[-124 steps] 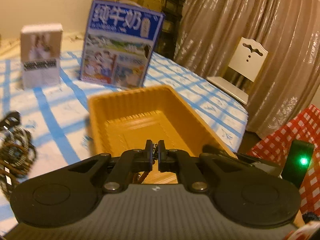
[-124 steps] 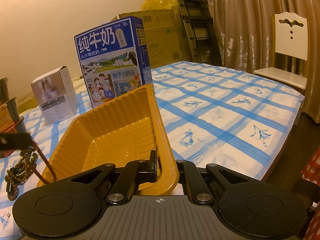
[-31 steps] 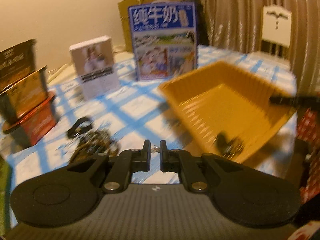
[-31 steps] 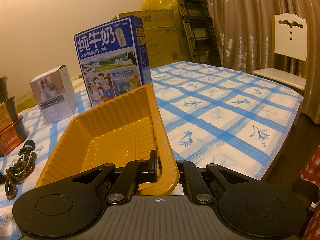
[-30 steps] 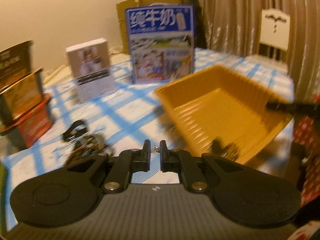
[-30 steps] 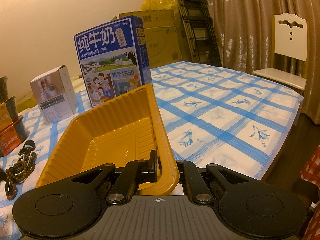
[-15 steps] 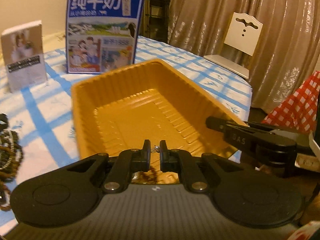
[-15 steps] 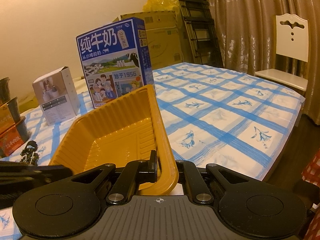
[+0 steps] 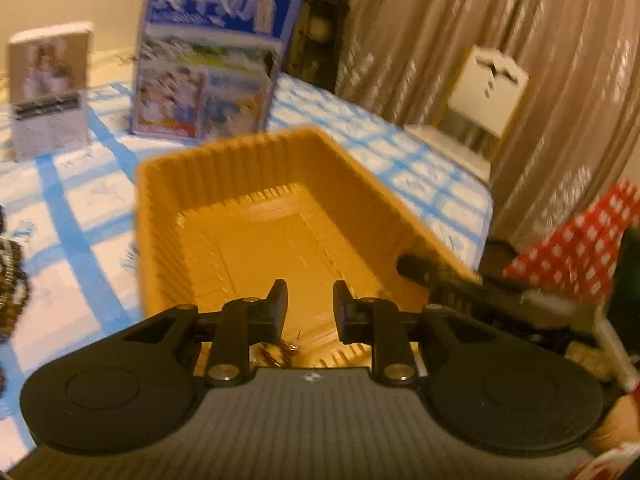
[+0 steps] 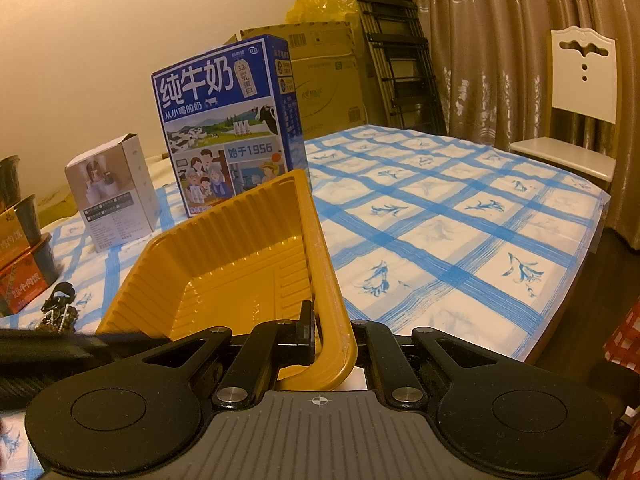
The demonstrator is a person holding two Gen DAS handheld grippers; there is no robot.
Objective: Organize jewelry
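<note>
An orange plastic tray (image 9: 224, 168) lies on the blue-checked tablecloth and also shows in the right wrist view (image 10: 224, 248). My left gripper (image 9: 310, 310) is open and empty, just above the tray's near end. A small piece of jewelry (image 9: 280, 350) lies in the tray below its fingers. My right gripper (image 10: 332, 332) is shut on the tray's near right rim; it shows as a dark bar (image 9: 436, 274) in the left wrist view. A heap of beaded jewelry (image 10: 60, 312) lies on the cloth left of the tray.
A blue milk carton (image 10: 228, 124) and a small white box (image 10: 112, 192) stand behind the tray. Orange cups (image 10: 24, 264) stand at far left. A white chair (image 10: 576, 120) and curtains are beyond the table's right edge. A red checked cloth (image 9: 576, 252) hangs at right.
My left gripper has opened over the tray's near end, and a small piece of jewelry now lies in the tray under it. The right gripper still holds the rim.
</note>
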